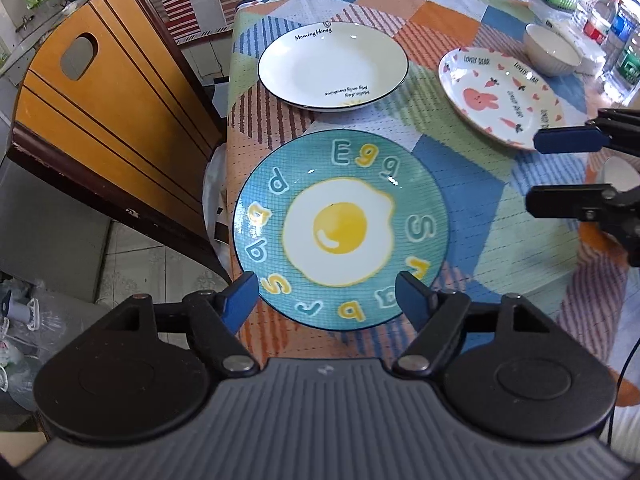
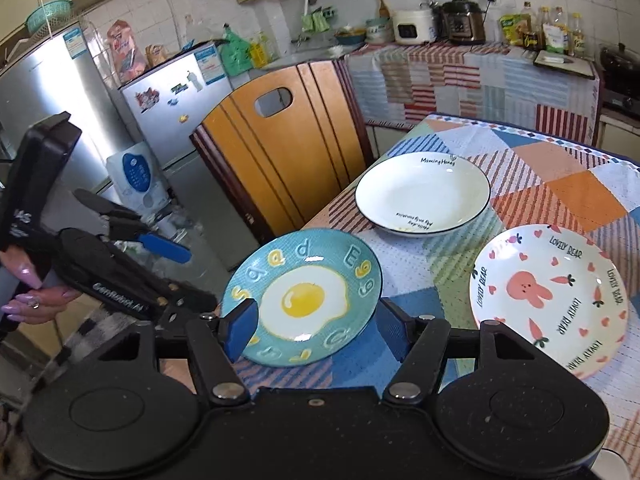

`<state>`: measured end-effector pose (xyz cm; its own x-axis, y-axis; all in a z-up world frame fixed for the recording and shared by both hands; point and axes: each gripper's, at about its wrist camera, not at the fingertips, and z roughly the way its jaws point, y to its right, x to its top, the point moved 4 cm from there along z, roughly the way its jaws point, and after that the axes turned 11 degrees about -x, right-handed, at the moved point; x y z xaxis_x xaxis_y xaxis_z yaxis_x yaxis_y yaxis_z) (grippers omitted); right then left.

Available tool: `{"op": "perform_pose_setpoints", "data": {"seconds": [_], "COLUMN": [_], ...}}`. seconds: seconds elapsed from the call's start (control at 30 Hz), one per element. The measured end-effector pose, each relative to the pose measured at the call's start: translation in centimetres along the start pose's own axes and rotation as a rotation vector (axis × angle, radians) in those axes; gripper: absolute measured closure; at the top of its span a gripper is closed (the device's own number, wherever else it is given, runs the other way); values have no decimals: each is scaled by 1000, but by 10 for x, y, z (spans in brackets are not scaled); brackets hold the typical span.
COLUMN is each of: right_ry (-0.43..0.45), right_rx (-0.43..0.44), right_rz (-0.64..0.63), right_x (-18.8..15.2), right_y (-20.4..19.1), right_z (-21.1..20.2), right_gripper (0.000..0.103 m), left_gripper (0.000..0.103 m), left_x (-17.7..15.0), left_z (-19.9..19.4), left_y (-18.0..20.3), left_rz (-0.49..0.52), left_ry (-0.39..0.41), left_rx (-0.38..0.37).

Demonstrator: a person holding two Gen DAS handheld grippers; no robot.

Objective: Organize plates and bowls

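Kitchen table (image 1: 472, 216) with a patchwork cloth holds three plates. Both grippers, left (image 1: 324, 296) and right (image 2: 316, 332), hover spread and empty over the egg plate (image 1: 340, 228), whose rim overhangs the edge; a clumsy nudge could tip it off.

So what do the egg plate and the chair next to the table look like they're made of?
Egg plate: likely glazed ceramic; its teal surface is glossy, with bright window glints and a fine ribbed texture. Chair: wood with a smooth orange-brown varnish, darker trim and a cut-out handle in the back.
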<state>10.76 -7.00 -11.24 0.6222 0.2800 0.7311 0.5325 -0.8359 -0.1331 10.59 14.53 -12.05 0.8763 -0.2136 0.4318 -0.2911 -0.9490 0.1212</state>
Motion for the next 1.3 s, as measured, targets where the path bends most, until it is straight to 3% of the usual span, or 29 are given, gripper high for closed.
{"op": "perform_pose_setpoints", "data": {"seconds": [0.13,0.37,0.57,0.8,0.9,0.97,1.07,1.1,1.3], "right_ry": [-25,-62,-106,-132,-145,-153,-175,-185,-216], "right_rx": [-52,-62,-71,-64,-64,-64,-48,-37,-12], "right_rz": [-11,50,110,152,166,173,197,210,295], "right_x": [-15,-30,-39,-41,-43,-43,-44,-44,-43], "right_y": [-2,-4,2,-1,-1,0,1,2,10], "right_z": [32,64,90,105,109,111,113,114,121], "right_gripper": [33,33,34,47,51,57,72,80,82], "left_gripper": [28,28,25,30,40,58,68,69,72], "left_x": [0,-2,0,4,3,1,-2,-4,-5], "left_z": [25,65,72,72,74,78,83,84,85], "left_y": [-16,-43,-48,-66,-76,-78,-78,-78,-82], "left_rz": [1,-65,6,-84,-129,-136,-129,-125,-173], "left_ry": [1,-26,4,-2,-4,-17,-32,-31,-7], "left_rx": [3,-55,-45,-54,-74,-69,-59,-56,-63]}}
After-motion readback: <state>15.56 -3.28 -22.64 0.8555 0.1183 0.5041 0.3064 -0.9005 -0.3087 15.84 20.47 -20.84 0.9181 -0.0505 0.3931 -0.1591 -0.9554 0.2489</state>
